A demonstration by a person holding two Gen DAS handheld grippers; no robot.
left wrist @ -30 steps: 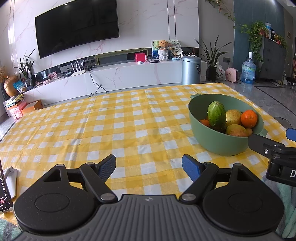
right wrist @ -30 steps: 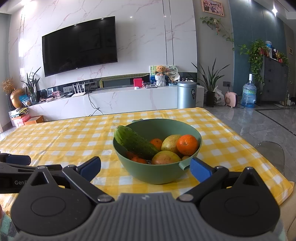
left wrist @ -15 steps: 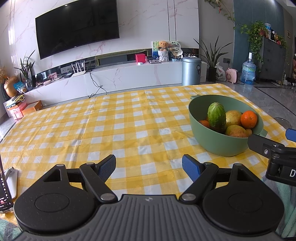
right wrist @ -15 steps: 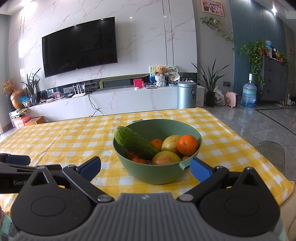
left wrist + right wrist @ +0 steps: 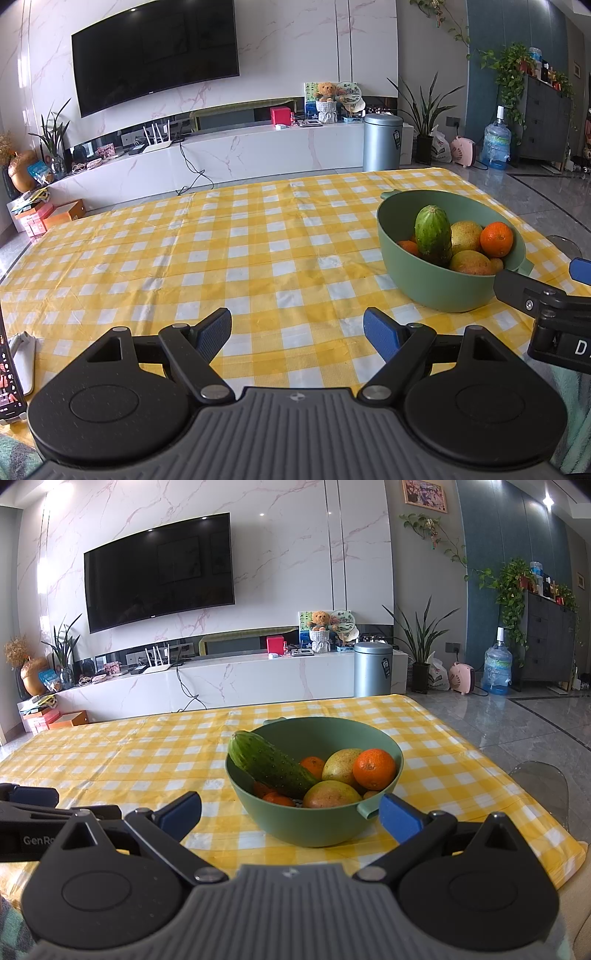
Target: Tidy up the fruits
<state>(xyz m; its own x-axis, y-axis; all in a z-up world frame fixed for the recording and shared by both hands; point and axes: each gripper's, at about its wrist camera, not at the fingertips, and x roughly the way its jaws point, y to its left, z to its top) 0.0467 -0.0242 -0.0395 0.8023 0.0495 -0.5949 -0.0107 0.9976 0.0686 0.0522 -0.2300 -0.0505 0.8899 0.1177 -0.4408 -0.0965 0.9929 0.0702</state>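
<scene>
A green bowl (image 5: 332, 823) stands on the yellow checked tablecloth (image 5: 129, 753), holding a cucumber (image 5: 271, 764), oranges (image 5: 373, 768) and yellowish fruits (image 5: 330, 794). My right gripper (image 5: 291, 814) hovers open just in front of the bowl, nothing between its blue pads. In the left wrist view the same bowl (image 5: 436, 288) sits to the right, with the cucumber (image 5: 433, 234) leaning upright and an orange (image 5: 496, 239) beside it. My left gripper (image 5: 297, 336) is open over bare cloth, left of the bowl. The right gripper's finger (image 5: 532, 295) shows at the right edge.
A phone (image 5: 7, 373) on a white stand (image 5: 24, 360) sits at the table's near left. The table's right edge (image 5: 535, 812) lies close to the bowl, with a clear chair back (image 5: 543, 786) beyond. A TV wall and low cabinet stand behind.
</scene>
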